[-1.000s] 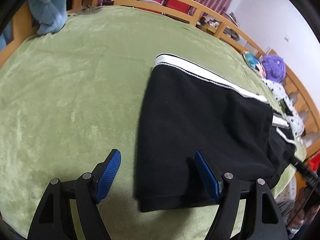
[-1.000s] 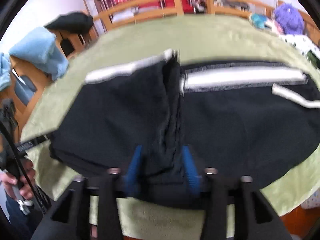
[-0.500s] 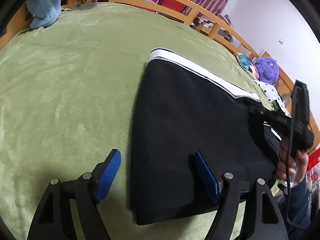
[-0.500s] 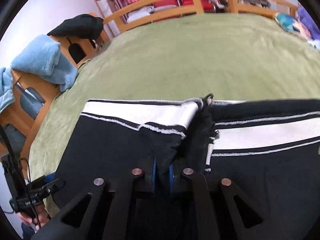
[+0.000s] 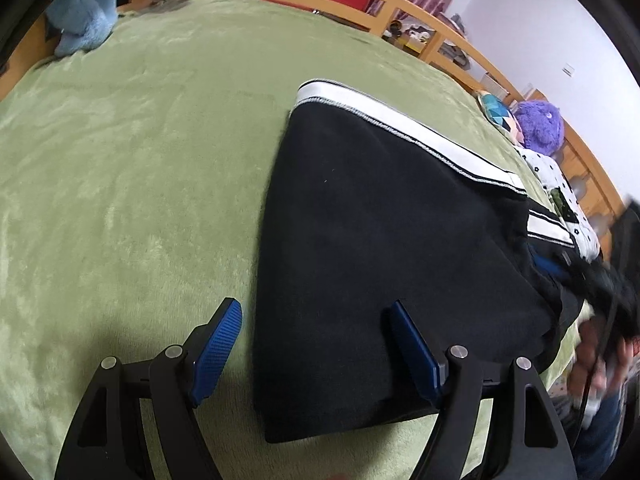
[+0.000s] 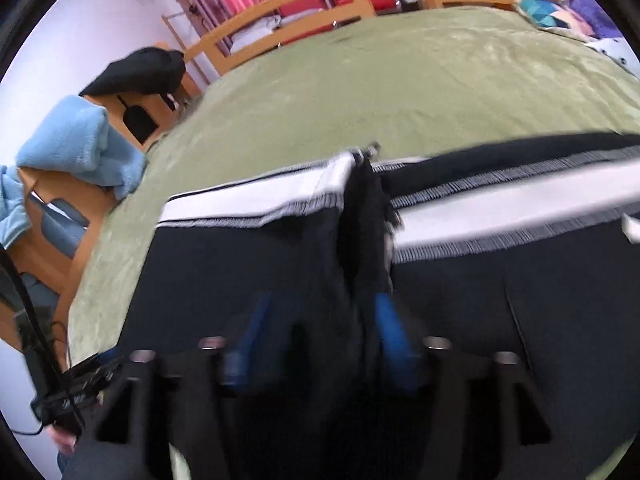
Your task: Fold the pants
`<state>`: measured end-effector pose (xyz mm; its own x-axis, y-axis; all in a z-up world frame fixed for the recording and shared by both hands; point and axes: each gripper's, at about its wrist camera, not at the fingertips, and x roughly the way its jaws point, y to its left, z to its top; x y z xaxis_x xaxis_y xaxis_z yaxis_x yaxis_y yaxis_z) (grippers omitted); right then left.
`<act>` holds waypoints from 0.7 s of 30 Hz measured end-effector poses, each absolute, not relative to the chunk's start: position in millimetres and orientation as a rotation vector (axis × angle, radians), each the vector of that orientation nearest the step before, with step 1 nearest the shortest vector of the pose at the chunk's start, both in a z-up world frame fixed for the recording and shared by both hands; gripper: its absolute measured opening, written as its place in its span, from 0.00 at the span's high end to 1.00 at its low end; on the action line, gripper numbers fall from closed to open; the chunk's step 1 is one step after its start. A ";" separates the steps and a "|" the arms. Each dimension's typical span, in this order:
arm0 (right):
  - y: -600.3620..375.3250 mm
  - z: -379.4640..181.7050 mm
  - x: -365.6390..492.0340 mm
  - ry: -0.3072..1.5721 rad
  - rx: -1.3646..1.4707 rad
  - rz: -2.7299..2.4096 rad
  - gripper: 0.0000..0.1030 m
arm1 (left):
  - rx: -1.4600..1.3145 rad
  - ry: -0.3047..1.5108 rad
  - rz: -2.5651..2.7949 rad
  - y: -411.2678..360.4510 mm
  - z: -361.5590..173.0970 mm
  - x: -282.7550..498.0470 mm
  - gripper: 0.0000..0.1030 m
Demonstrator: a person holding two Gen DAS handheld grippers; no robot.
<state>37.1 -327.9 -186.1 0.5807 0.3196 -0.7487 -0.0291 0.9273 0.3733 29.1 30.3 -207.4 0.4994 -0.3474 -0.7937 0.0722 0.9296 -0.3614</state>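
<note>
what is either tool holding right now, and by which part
Nothing is held. The left tool stands open over the corner of the black pants, pads clear. The right tool is opening, with a bunched ridge of the fabric still between its pads.

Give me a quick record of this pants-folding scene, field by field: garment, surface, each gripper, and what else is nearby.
garment: black pants with white side stripe, folded, lying flat
surface: green blanket on a wooden-railed bed
left gripper: jaws open over the pants' near corner, gripping nothing
right gripper: jaws opening, a bunched ridge of pants fabric between them
nearby: light blue towel on the rail, purple plush toy at the far edge
</note>
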 end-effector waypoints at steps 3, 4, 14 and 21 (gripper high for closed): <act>-320.4 -178.4 7.6 0.950 0.282 0.220 0.36 | -0.309 1.028 -0.253 32.4 -207.6 26.9 0.27; -315.1 -175.2 -0.2 0.951 0.248 0.224 0.40 | -0.313 1.029 -0.251 32.7 -207.8 25.8 0.27; -329.5 -168.8 -40.8 0.912 0.264 0.387 0.91 | -0.371 0.975 -0.288 34.6 -190.7 20.6 0.27; -320.8 -199.5 -33.7 1.038 0.207 0.449 0.87 | -0.312 1.009 -0.270 25.7 -198.1 29.1 0.27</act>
